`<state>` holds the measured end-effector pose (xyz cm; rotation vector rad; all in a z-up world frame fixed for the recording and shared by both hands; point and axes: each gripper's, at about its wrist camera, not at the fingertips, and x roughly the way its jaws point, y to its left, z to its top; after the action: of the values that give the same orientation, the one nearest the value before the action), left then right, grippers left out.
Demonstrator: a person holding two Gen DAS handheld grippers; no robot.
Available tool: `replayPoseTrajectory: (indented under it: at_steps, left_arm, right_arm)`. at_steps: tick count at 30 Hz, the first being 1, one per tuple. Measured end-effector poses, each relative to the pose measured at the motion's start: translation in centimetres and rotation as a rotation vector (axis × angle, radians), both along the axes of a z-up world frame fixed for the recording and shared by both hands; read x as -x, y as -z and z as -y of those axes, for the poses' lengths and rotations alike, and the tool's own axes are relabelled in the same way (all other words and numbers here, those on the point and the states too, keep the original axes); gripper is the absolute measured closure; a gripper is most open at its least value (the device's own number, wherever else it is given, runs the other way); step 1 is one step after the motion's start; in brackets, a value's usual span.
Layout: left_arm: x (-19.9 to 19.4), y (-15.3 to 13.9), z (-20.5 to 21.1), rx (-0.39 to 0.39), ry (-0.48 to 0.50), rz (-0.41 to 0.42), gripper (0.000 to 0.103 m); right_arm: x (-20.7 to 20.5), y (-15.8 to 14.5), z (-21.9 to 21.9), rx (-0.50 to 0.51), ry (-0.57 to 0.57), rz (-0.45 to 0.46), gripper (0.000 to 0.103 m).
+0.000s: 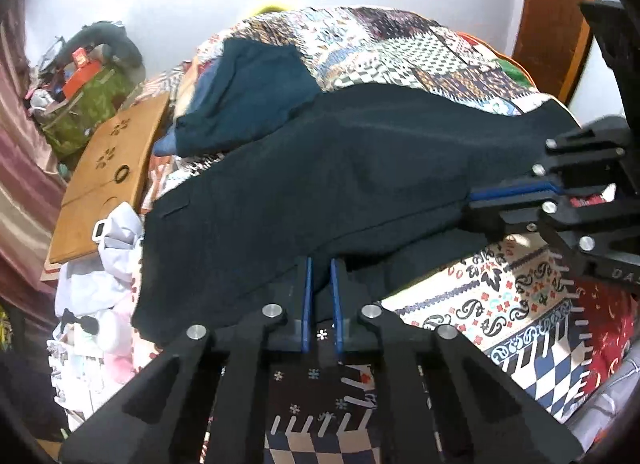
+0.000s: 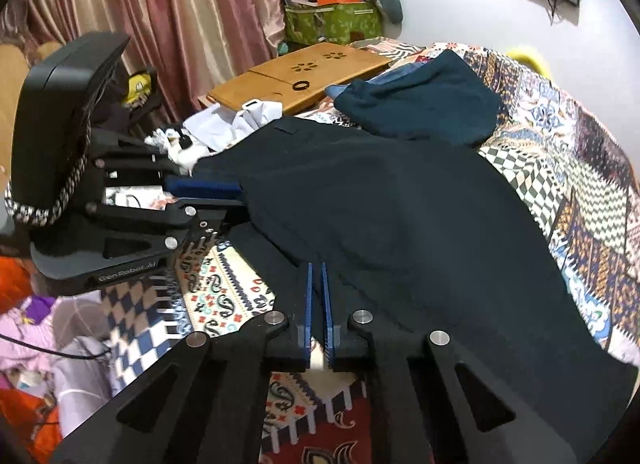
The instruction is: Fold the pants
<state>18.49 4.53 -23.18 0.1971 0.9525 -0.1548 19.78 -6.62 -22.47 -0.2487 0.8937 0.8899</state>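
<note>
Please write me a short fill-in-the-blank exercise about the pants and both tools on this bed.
1. Both tools grip the near edge of the dark ____.
2. The left tool and right tool each have ____ pads.
3. Beyond the pants lies a folded ____ garment.
4. The wooden tray lies in front of the ____.

Missing words: pants; blue; teal; curtain

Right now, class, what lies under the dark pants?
The patchwork quilt shows around the dark pants and runs beneath them. A teal garment lies beside them. Anything else underneath is covered.
</note>
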Motion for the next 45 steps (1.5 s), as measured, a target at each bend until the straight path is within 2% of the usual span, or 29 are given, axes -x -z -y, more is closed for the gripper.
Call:
replayPoseTrajectory:
  at_steps: [2,5,8,10,14,18,23,26,27,29,30,32,36,42,45]
  left_arm:
    - [0.2,-0.5,-0.3,0.013,-0.012,0.015,0.098]
    - [0.4,-1.0,-1.3,0.070,-0.025,0.005,0.103]
    - [0.7,-0.8,-2.1,0.082,-0.062,-0.004,0.103]
    - [0.9,-0.5,-2.9,0.118,-0.079,-0.023,0.103]
    - [1.6,-0.4,-3.7,0.128,-0.091,-0.031,0.103]
    - [1.8,-1.1,-3.7,0.123,-0.090,-0.010,0.101]
    - [0.6,-1.5,-3.5,0.125,-0.093,-0.016,0.088]
    - [-0.5,-1.4,-3.0,0.137,-0.094,-0.026,0.072]
    - [-0.9,-1.3,-2.6,0.140,-0.089,-0.029,0.063]
    - [-1.6,-1.3,-1.9,0.154,-0.074,-0.034,0.048]
    - [-2.0,-1.3,-1.3,0.166,-0.061,-0.037,0.045]
    - [-2.7,-1.4,-0.2,0.171,-0.041,-0.041,0.031]
    - [-4.4,-1.2,2.1,0.178,-0.004,-0.072,0.020]
    - [-7.0,0.4,5.1,0.231,0.044,-0.169,0.019]
    - [-7.5,0.6,6.6,0.196,0.060,-0.153,0.010]
  right_arm:
    - [0.2,-0.2,0.3,-0.024,-0.001,-0.038,0.102]
    - [0.9,-0.7,0.5,-0.012,-0.001,-0.014,0.102]
    - [0.3,-1.8,1.0,-0.069,0.051,-0.007,0.101]
    - [-0.9,-2.0,1.2,-0.090,0.106,-0.011,0.096]
    - [-3.7,-0.9,1.3,-0.070,0.220,-0.042,0.068]
    - [-5.0,1.7,2.8,-0.042,0.281,-0.138,0.067]
    - [-3.3,1.4,7.1,-0.085,0.348,-0.148,0.065]
    - [-2.0,1.3,10.4,-0.089,0.418,-0.164,0.063]
    - [-1.8,1.3,11.0,-0.084,0.442,-0.166,0.060]
    - [-0.8,1.4,13.5,-0.067,0.518,-0.175,0.055]
    - [-0.2,1.4,14.8,-0.075,0.557,-0.185,0.054]
    - [1.1,1.1,17.5,-0.104,0.640,-0.199,0.052]
    - [4.0,0.7,22.2,-0.128,0.827,-0.187,0.036]
    - [6.4,1.3,26.9,-0.171,1.018,-0.201,0.031]
    - [5.9,2.2,28.4,-0.213,1.071,-0.238,0.031]
